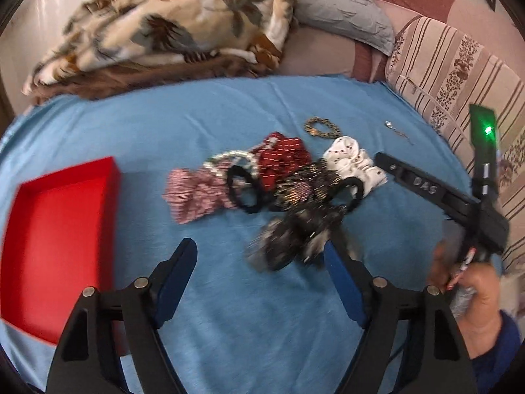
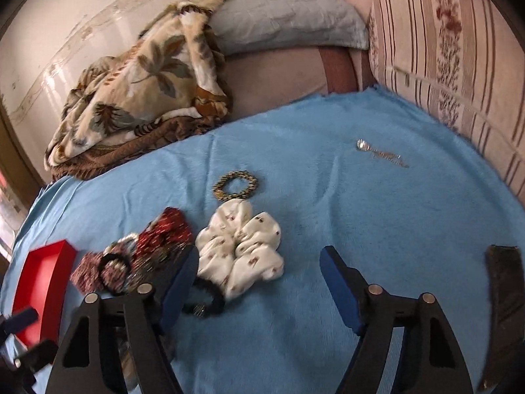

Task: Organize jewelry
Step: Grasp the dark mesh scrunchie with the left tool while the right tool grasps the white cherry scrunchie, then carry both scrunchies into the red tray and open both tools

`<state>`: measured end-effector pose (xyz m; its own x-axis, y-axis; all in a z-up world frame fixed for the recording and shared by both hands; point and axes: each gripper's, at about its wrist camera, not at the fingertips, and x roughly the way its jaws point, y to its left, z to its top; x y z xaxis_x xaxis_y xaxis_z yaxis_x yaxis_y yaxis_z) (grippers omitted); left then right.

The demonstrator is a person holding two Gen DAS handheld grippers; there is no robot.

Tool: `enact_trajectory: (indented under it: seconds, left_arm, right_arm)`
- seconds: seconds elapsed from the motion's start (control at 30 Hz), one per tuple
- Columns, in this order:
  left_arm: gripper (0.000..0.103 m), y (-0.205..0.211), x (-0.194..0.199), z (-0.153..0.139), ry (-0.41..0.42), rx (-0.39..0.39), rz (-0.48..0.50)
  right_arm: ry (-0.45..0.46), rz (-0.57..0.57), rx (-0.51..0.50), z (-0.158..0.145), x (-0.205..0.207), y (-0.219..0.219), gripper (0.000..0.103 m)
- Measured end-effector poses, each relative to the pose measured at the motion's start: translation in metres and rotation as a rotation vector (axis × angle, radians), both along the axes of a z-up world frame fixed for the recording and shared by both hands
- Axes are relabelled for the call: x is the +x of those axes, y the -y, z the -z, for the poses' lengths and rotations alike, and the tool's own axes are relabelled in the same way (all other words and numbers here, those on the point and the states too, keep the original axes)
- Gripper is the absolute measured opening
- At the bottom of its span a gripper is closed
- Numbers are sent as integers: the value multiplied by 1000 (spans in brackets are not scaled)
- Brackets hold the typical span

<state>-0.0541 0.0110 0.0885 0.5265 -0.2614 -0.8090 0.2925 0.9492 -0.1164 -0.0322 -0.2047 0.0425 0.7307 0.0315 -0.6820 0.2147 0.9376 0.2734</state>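
On the bed, a blue cloth [image 2: 328, 197] carries a heap of hair things. One white scrunchie [image 2: 242, 249] with small spots lies at the right end of the heap. One dark red scrunchie [image 1: 282, 161] lies beside it, and one pink striped scrunchie [image 1: 193, 193] lies at the left end. There are two black hair ties [image 1: 244, 190], one pearl bracelet [image 1: 229, 159] and one dark sparkly beaded piece [image 1: 305, 190]. One gold and black beaded bracelet [image 2: 234, 185] lies just past the white scrunchie. One small silver chain [image 2: 380, 152] lies well apart, near the striped cushion [image 2: 459, 49]. One red box [image 1: 62, 246] sits open on the left.

The left tool [image 1: 261, 259] is spread wide and holds nothing. Something dark and blurry [image 1: 292, 239] is near its right finger; touching or not, it is too blurred to tell. The right tool [image 2: 259, 262] is spread wide too and holds nothing, with its left finger over the edge of the heap.
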Motion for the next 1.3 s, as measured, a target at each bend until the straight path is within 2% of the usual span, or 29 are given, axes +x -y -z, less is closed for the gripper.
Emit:
enact_trajectory:
  seconds: [0.1,0.23,0.27,0.3,0.33,0.37,0.4,0.47,0.63,0.77,0.87,0.97,1.13,1.3]
  left_arm:
    - [79,10,18,10,-34,-44,8]
    - [77,19,29,24,-76,-54,15]
    - [71,21,30,27,-90,-62,17]
    - [50,22,30,29,-109,-65,24]
    - [26,24,30,32,-139,-57,32]
    - [18,25,28,35,-160,-42,33]
    - [15,25,25,37,-171,-36,32]
    - [14,21,17,35,-164,-31,24]
    - [13,-2,-7,21,-146,-40,-4]
    - [13,-25,-26,4,-109,-38,-23]
    - [13,-46,-44,-11,-55,-20,-38]
    - [13,-71,-62,-26,20,15,-51]
    - [14,-119,-74,-33,83,64,-110]
    - [14,-181,-70,-32,80,32,-233]
  right_arm:
    - [-29,-6,103,17,9,14,74]
    - [-72,-52,204,36,24,21,72]
    - [-64,-55,221,37,25,21,65]
    - [-56,-68,245,37,26,22,48]
    - [-55,-98,288,37,27,21,35]
    - [-59,-111,312,39,27,19,18]
    - [-61,-114,320,40,28,18,17]
    - [-53,-120,314,37,24,15,11]
    - [-14,-104,320,24,3,12,11]
    - [16,-61,216,8,-21,1,10]
    - [26,-49,93,-3,-38,-15,10]
    - [16,-59,80,-6,-59,-29,10]
    - [19,-124,47,-25,-82,-59,10]
    - [26,-232,38,-50,-79,-103,10]
